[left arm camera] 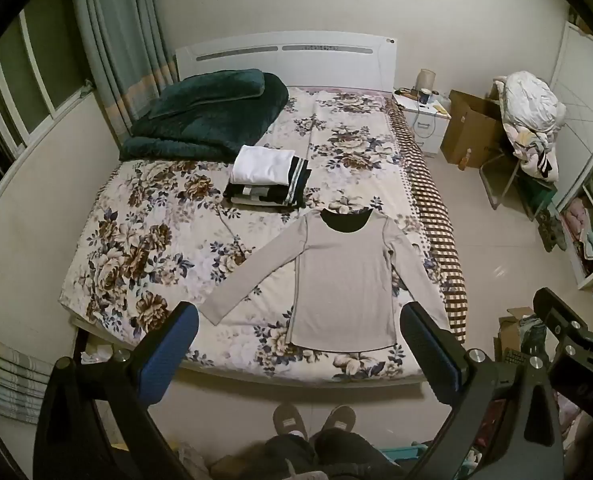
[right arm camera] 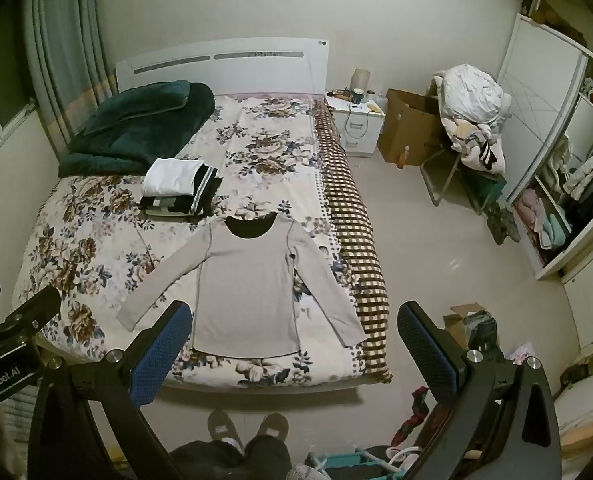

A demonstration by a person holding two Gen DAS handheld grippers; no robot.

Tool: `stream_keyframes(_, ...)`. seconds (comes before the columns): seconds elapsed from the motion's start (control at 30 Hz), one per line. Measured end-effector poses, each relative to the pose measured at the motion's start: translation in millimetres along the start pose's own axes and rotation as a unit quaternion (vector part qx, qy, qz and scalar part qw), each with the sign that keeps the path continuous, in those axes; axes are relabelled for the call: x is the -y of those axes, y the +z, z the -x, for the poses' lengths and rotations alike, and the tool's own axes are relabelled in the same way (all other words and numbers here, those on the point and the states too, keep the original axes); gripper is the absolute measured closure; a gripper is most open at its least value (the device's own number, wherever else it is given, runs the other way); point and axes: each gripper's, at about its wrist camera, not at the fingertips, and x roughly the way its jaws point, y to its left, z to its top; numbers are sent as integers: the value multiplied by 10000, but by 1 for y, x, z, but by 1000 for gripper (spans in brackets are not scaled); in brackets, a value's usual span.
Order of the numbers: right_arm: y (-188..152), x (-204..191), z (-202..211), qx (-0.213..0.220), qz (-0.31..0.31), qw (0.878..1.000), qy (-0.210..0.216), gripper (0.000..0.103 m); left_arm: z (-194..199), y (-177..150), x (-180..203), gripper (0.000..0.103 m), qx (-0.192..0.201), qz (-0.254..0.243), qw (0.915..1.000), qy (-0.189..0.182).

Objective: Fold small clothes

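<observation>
Two grippers: my left gripper (left arm camera: 298, 334) and my right gripper (right arm camera: 294, 332) both hang above the foot edge of the bed, blue-padded jaws spread wide, nothing between them.
Shirt: the pale grey long-sleeved knit shirt with a dark inner collar (left arm camera: 342, 276) lies flat and face up near the foot edge of the floral-printed bedsheet (left arm camera: 136, 248), collar toward the headboard, hem toward me.
Sleeves: both are spread outward; the one on my right runs close to the brown-and-cream checked side edge of the bed (left arm camera: 436, 232), the one on my left lies out over the flowers.
Finished pile: a stack of folded white and black striped clothes (left arm camera: 268, 180) sits mid-bed, just beyond the collar, in front of the dark green plush blanket (left arm camera: 204, 120).
Risk, sheet: pinching too deep could, I judge, catch the bedsheet along with the knit and drag it up.
Risk, edge: a careless pull on the right sleeve may slide it off the checked side edge.
Risk, skew: lifting my two sides unevenly would likely twist the body and leave a crooked fold.
Risk, pile: pushing the shirt headboard-ward could nudge the stack.
</observation>
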Motion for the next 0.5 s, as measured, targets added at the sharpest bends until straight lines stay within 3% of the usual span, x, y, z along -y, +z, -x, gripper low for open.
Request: stream_keyframes(0.5,3,-2,2,24,-1,10000,0,0,0,0,0,0,25,24,10000,-20)
